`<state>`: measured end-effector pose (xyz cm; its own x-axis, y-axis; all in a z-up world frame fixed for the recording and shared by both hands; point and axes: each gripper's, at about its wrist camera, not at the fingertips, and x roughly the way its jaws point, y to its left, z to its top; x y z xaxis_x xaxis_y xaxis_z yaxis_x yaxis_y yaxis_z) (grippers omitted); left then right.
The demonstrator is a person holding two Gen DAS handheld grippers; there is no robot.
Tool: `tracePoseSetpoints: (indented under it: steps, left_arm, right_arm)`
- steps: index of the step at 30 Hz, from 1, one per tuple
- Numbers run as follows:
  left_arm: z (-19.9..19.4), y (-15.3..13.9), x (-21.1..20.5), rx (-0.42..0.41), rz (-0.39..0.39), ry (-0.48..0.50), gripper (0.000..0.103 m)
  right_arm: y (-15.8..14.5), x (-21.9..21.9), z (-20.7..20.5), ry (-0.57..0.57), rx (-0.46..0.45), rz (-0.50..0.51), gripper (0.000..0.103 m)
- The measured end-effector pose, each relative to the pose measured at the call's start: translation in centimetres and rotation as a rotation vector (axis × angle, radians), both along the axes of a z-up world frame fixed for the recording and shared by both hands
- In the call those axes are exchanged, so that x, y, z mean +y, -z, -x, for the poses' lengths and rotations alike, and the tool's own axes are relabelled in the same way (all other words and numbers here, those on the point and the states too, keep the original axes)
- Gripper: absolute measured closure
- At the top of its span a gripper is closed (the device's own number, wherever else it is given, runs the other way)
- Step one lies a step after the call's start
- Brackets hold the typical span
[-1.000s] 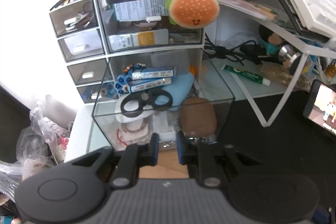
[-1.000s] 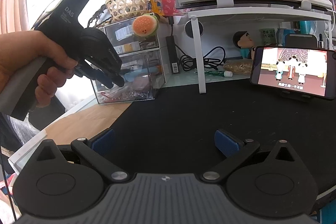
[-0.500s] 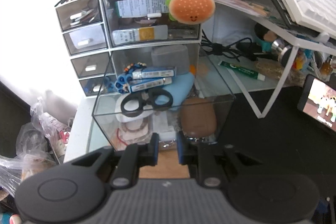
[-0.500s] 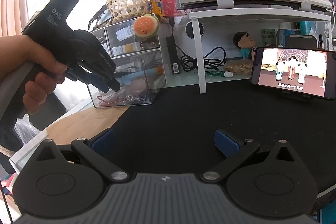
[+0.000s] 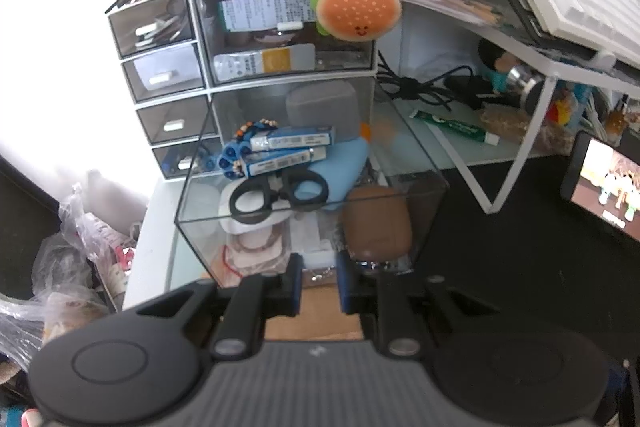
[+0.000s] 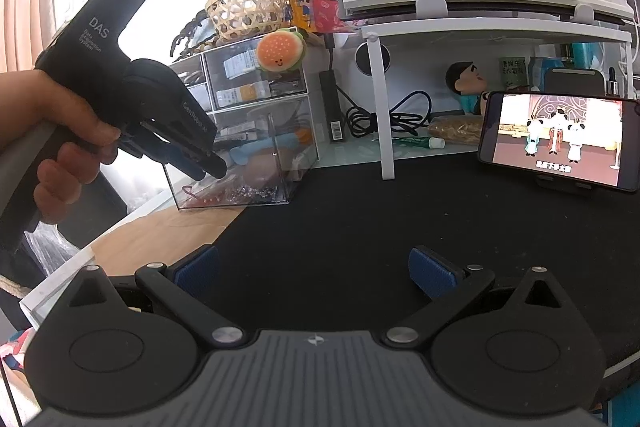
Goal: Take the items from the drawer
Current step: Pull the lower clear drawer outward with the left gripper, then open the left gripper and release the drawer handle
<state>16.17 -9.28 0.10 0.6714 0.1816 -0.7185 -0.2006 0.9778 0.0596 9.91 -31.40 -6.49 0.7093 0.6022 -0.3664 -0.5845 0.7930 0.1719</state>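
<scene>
Left tongs (image 5: 318, 277) clenched on the front handle of the clear drawer (image 5: 416, 167), pulled well out of the organiser; scissors (image 5: 280, 193) and brown case (image 5: 378, 223) lie just ahead inside. Right tongs (image 6: 314, 271) released, well apart over the worktop (image 6: 400, 219).

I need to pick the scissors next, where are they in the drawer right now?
In the left wrist view, the black-handled scissors lie mid-drawer in the pulled-out clear drawer, just in front of the blue boxes, with the brown case to their right.
</scene>
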Motion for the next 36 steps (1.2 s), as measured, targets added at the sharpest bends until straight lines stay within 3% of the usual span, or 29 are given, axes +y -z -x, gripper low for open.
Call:
tracePoseSetpoints:
  steps: [21,29,36]
  left_arm:
    - [0.7,-0.1,0.3,-0.012,0.025,0.004,0.083]
    - [1.5,0.0,0.8,-0.026,0.028,0.018,0.074]
    - [2.7,-0.2,2.1,-0.045,0.051,0.01,0.075]
  right_arm:
    - [0.1,0.5,0.3,0.004,-0.01,0.012,0.0]
    - [0.1,0.8,0.7,-0.001,-0.015,0.009,0.0]
    - [-0.1,1.2,1.2,-0.028,-0.026,0.0,0.0]
